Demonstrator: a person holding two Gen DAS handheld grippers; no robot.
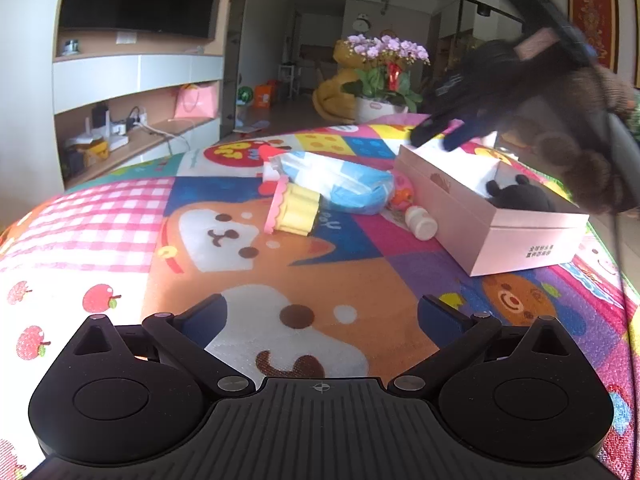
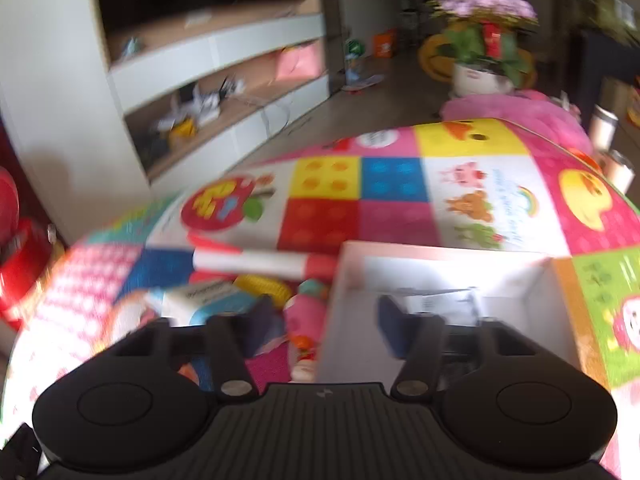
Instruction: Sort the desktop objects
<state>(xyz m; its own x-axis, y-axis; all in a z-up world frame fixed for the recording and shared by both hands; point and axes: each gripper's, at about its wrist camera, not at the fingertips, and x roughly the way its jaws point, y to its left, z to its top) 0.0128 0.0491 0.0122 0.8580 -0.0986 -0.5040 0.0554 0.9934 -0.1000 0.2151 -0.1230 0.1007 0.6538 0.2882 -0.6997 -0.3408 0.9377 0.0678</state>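
Both sets of jaws stand apart with nothing between them: my left gripper (image 1: pixel 320 316) low in its frame, my right gripper (image 2: pixel 324 320) over the near rim of the pink box (image 1: pixel 532 236). One black plush toy (image 1: pixel 520 196) lies inside. Left on the desk (image 1: pixel 120 216), mid-frame: blue packet (image 1: pixel 340 188), cupcake toy (image 1: pixel 294 210), white bottle (image 1: pixel 420 224), crowding the box's left wall.

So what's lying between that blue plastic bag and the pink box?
In the left wrist view, a small orange toy and a white bottle on its side lie on the mat between the blue plastic bag and the pink box.
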